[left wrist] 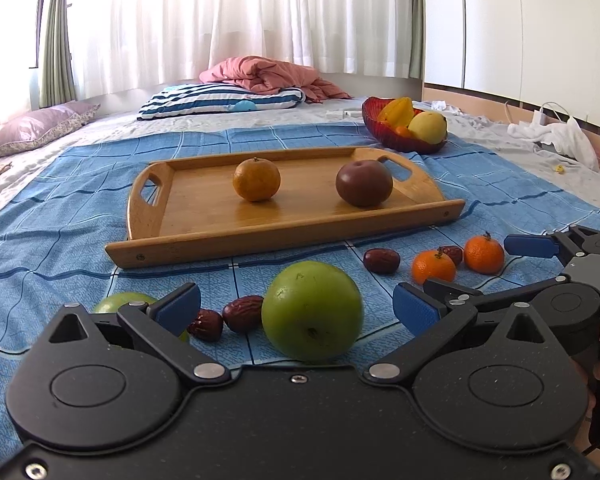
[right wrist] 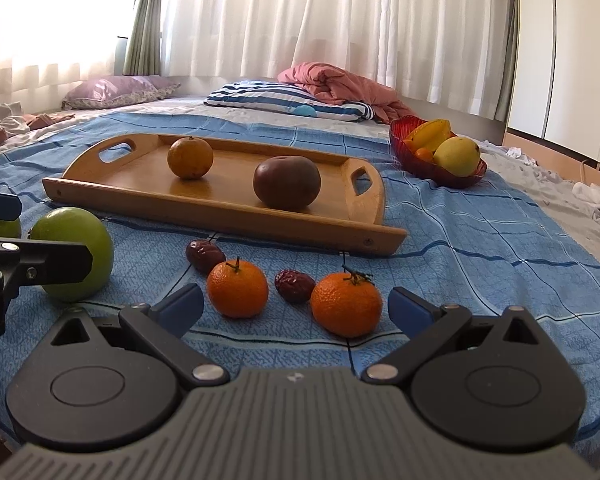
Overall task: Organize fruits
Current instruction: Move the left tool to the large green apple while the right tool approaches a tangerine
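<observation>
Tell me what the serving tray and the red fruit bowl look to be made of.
The tray looks like bamboo or light wood with a glossy finish: visible grain, fruit reflections. The red bowl looks like translucent ribbed glass or plastic; which one is unclear.

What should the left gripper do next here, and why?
Probably ease forward and close on the green apple. The left gripper is open, the apple sits between its fingers on the cloth, and the tray just beyond has room beside its orange and dark fruit.
</observation>
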The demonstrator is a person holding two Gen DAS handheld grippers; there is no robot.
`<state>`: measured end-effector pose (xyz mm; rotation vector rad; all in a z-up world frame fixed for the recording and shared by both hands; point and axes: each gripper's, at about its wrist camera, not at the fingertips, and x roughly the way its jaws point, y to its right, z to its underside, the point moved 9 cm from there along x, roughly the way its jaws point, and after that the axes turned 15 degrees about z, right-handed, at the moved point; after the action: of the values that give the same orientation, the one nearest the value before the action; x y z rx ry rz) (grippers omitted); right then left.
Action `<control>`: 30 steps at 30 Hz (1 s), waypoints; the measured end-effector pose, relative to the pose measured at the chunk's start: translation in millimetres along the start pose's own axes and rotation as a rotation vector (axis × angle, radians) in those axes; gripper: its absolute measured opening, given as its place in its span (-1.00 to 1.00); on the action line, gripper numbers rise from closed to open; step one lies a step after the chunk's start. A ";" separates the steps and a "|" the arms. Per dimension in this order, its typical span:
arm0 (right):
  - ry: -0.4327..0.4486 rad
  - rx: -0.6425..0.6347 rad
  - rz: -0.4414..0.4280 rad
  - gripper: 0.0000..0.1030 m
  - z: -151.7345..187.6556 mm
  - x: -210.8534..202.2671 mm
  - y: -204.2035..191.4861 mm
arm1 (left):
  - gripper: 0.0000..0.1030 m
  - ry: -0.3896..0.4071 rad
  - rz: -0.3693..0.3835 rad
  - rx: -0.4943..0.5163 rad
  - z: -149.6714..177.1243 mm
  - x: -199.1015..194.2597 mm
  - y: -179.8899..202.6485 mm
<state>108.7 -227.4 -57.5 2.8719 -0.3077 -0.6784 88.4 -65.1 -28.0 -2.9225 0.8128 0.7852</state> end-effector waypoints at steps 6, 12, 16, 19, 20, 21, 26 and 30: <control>-0.013 0.008 -0.011 1.00 3.1 -1.5 3.4 | 0.94 0.001 -0.008 -0.013 4.2 0.4 -0.4; -0.015 0.014 -0.028 0.98 2.9 -3.3 4.9 | 0.82 -0.007 -0.004 -0.041 8.5 3.4 -1.4; -0.008 0.004 -0.033 0.90 3.3 -6.1 4.5 | 0.68 -0.017 0.007 -0.057 10.4 5.0 -2.0; -0.012 0.001 -0.038 0.84 4.1 -7.7 4.5 | 0.57 -0.024 0.013 -0.060 11.9 5.7 -1.8; -0.011 0.001 -0.038 0.73 3.8 -8.1 5.3 | 0.54 -0.026 0.015 -0.058 12.2 6.1 -1.4; -0.011 0.001 -0.038 0.68 3.5 -8.4 6.2 | 0.50 -0.028 0.015 -0.057 12.2 6.5 -1.1; -0.013 0.018 -0.044 0.48 2.9 -9.8 12.4 | 0.42 -0.041 0.024 -0.056 13.7 9.3 1.4; -0.023 0.043 -0.037 0.37 2.3 -9.0 18.7 | 0.39 -0.044 0.019 -0.061 13.9 10.9 1.1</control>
<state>96.8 -243.5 -51.7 2.9195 -0.2766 -0.7205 89.5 -69.4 -45.1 -2.9423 0.8294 0.8878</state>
